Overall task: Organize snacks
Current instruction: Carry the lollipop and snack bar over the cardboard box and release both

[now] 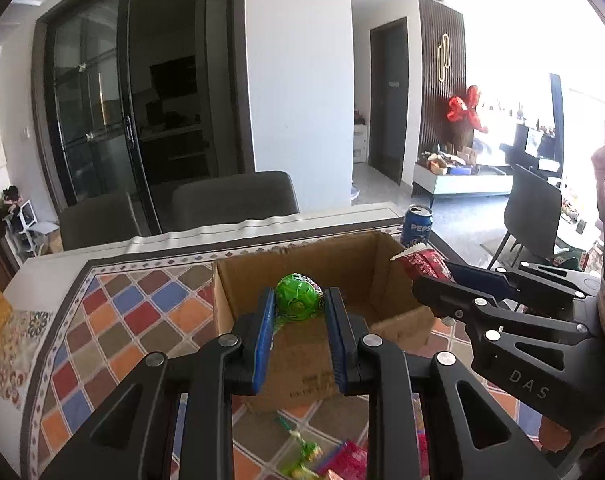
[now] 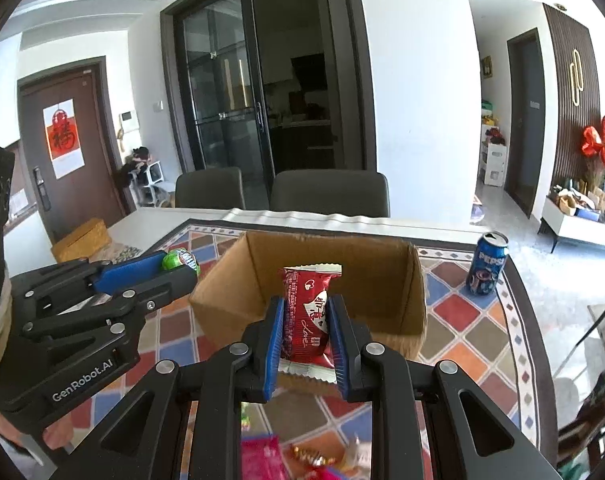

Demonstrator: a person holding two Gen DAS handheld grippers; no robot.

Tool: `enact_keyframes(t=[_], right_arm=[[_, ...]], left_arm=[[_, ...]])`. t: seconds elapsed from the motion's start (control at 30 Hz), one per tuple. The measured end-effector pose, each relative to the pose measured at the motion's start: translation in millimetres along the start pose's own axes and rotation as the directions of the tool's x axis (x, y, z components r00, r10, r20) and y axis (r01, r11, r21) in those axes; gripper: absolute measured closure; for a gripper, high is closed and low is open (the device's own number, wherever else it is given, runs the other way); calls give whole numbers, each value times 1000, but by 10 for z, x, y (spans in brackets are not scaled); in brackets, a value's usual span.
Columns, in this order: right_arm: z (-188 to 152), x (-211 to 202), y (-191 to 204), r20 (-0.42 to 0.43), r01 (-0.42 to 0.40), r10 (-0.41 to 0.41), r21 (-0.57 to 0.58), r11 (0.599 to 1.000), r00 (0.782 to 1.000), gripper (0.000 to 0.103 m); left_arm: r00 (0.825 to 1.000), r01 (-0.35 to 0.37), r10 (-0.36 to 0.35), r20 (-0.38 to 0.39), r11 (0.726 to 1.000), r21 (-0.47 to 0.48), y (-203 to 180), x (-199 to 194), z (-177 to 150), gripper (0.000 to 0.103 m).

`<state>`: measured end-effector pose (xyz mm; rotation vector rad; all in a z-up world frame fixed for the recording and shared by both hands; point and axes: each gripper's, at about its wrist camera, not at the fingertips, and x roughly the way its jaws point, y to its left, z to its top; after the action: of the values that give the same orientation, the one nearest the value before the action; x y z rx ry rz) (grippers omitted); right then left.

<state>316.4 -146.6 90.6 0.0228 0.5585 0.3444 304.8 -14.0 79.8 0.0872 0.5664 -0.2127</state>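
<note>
We see daylight blown out far right | dim glass doors ahead | fisheye-bent edges | blurred snacks below.

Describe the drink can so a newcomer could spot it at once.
Start at the open cardboard box on the patterned tablecloth. Just beyond the box's right side, near the table's far edge, stands the Pepsi can. It is the only blue, upright cylinder there, its top already opened.
</note>
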Motion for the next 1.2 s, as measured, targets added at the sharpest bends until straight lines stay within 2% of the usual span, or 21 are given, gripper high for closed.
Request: enact_keyframes(t=[0.3,0.43,0.53,0.6,0.67,0.83,0.9,0.97,1.2], right_arm=[[352,510,-174,-116,-9,12,30,999,993,80],[455,721,-251,-165,5,2,42,999,986,80],[500,817,-262,-188,26,-18,42,999,982,79],[516,853,-268,-198,42,-34,35,998,980,77],[509,852,-265,-205,60,-52,34,998,977,60],[467,733,-248,-190,80,-74,24,997,979,59],[420,674,-234,-193,79,-73,27,996,979,55],[361,608,-220,-199,79,-72,32,996,977,51],[170,500,-141,-255,57,-50,23,998,966,51]], left_arm=[[991,53,-59,-117,997,-48,175,576,349,77],[982,37,-46,-181,998,-54,199,856,400,77],[979,-2,-9,-205,999,-50,198,952,385,74],[980,-14,4,-199,999,-46,198,929,362,62],[980,-23,14,-198,999,-44,199,868,329,54],[982,-70,68,-174,997,-11,180,643,261,43],[983,-73,71,-171,997,-4,162,550,220,38],[980,-77,77,-181,997,3,144,457,165,38],[976,-58,55,-209,998,-11,142,255,-11,37]])
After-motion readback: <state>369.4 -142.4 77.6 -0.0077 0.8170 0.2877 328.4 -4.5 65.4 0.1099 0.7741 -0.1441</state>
